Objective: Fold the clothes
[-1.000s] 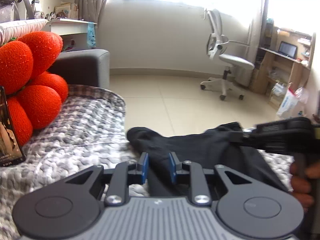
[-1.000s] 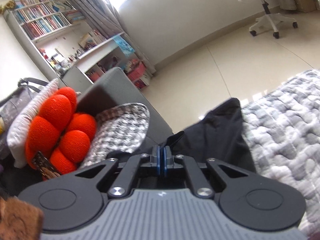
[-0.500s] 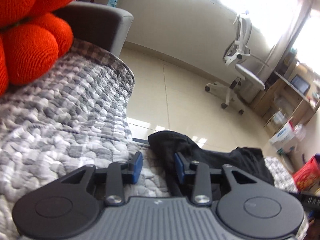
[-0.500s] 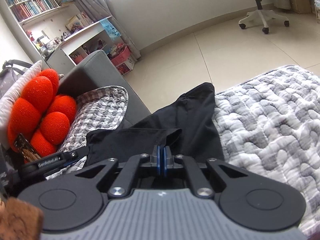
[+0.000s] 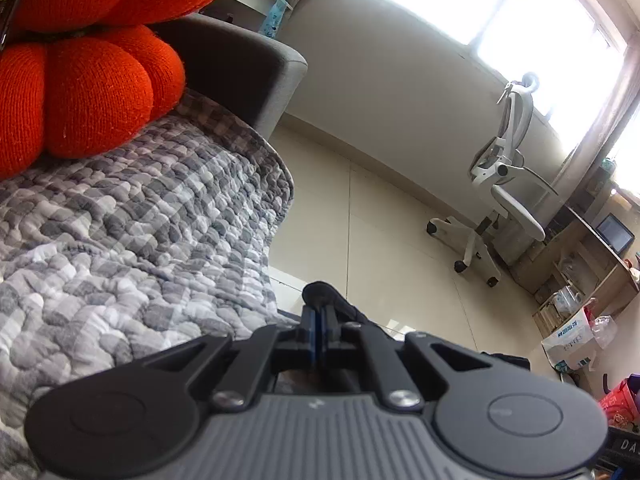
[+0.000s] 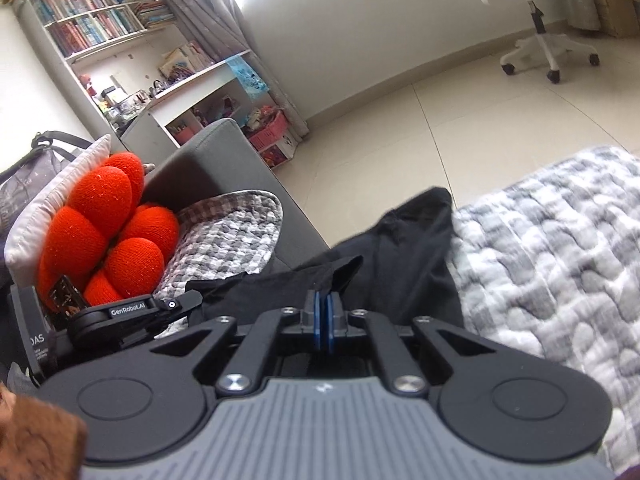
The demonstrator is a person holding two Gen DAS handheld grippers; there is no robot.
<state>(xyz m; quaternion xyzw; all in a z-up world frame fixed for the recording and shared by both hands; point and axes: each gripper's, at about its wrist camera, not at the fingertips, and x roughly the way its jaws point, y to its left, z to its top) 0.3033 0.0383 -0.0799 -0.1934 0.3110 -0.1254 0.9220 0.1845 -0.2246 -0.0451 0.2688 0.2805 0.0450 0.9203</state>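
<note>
A black garment lies on the grey checked blanket over the sofa edge. My right gripper is shut on a fold of its cloth near me. My left gripper is shut on another bunched edge of the same garment, which sticks up past the fingertips. In the right wrist view the left gripper shows at the left, at the garment's far corner. Most of the garment is hidden behind the gripper body in the left wrist view.
A red knotted cushion sits on the blanket against the grey sofa arm. The blanket's edge drops to a tiled floor. A white office chair and a bookshelf stand beyond.
My left gripper was open around the garment's edge and has shut on it. It has also moved left and lower. My right gripper stays shut on the cloth.
</note>
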